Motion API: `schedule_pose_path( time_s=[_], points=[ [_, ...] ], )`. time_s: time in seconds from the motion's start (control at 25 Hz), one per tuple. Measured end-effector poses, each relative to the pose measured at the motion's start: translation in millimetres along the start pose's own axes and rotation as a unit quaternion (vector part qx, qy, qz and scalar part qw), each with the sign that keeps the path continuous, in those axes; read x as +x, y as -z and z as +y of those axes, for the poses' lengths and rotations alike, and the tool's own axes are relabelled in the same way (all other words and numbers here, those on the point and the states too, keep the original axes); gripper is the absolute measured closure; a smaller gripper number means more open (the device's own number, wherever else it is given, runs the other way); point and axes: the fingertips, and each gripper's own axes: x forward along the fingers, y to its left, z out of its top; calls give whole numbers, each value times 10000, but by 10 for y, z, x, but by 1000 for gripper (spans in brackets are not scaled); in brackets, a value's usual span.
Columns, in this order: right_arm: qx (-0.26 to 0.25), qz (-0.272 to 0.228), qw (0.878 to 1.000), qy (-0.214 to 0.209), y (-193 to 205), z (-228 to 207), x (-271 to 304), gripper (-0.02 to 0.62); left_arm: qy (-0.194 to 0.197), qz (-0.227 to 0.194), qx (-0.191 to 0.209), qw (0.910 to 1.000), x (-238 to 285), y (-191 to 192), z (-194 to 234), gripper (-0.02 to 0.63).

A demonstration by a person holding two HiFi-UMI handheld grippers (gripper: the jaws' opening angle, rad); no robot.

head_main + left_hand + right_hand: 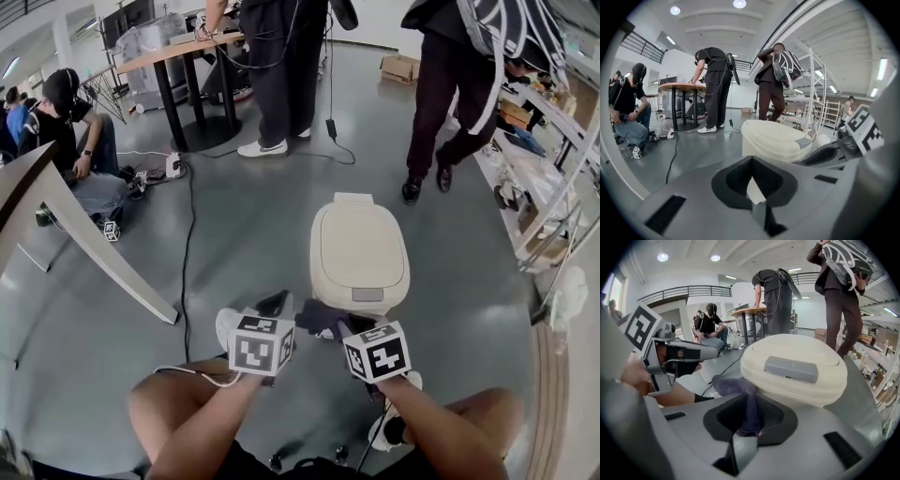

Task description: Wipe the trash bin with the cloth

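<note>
Bare grey floor (253, 216) is lying open left of the cream plastic lidded trash bin (359, 251), crossed by a black cable (186, 262). Standing people (281, 75) are blocking the far side; a white shelving rack (553, 202) is lining the right. The right gripper (334, 325), clamping a dark purple cloth (316, 315), is hanging just before the bin's front.

My feed shows the trash bin (359, 253) in smooth, faintly shiny cream plastic, and the cloth (742, 397) as soft, fuzzy dark fabric. The grey floor (246, 234) looks polished and glossy.
</note>
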Motion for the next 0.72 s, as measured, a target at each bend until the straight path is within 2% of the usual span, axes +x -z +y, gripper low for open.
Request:
schedule_pose_path(
  time_s=[0.2,0.36,0.6,0.72],
  points=[
    [174,-8,9997,147,83,-177,-78,529,183,-8,126,9998,35,-30,-198,609],
    [365,-11,9988,324,167,-377,-162,529,379,91,25,9992,93,19,-367,609],
    [535,-22,9971,536,228,-592,-241,529,546,371,-255,9975,204,292,-577,609],
    [600,-16,9963,613,277,-669,-265,529,681,428,-14,9968,238,350,-743,609]
  ],
)
